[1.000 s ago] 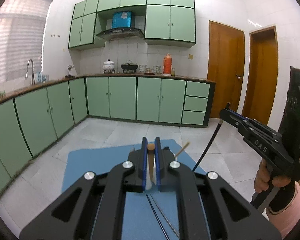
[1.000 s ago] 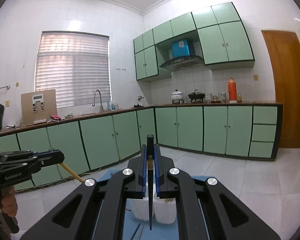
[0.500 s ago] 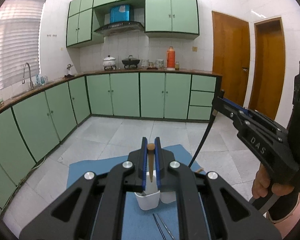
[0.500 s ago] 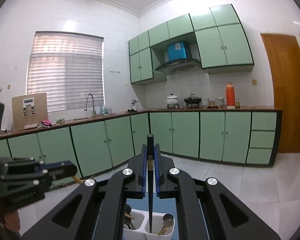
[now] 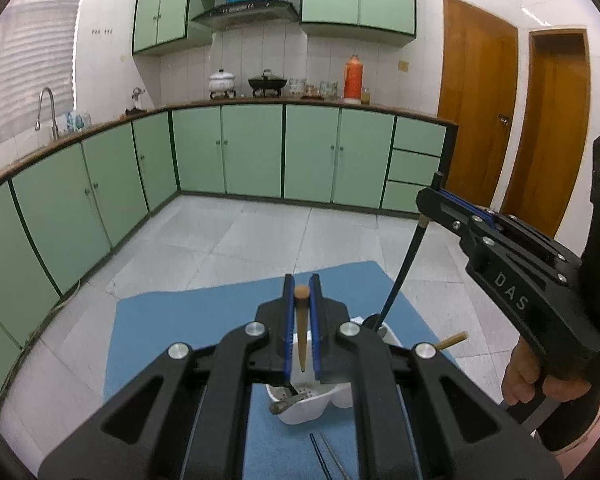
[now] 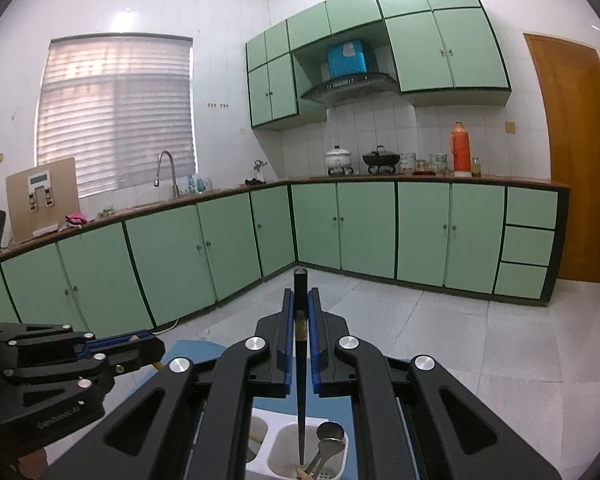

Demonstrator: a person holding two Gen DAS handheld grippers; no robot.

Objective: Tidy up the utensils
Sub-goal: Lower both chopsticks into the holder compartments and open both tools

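1. A utensil holder (image 5: 300,412) is placed on a mat (image 5: 172,328) on the floor.
2. Spoons (image 6: 328,444) are stood in its right compartment.
3. Two thin sticks (image 5: 326,456) are laid on the mat at 6 o'clock of the holder.
4. Cabinets (image 5: 252,148) are seen behind, at 12 o'clock.

Blue mat (image 5: 204,320) – white caddy (image 5: 300,414), chopsticks (image 5: 328,454).

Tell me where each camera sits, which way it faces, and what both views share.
Left wrist: on the left gripper, shut on a wooden chopstick; faces the stove wall above the white holder; shows the right gripper and a hand.
Right wrist: on the right gripper, shut on a black chopstick; faces the cabinet corner; the left gripper shows.
Shared: holder, blue mat, counter, orange flask.
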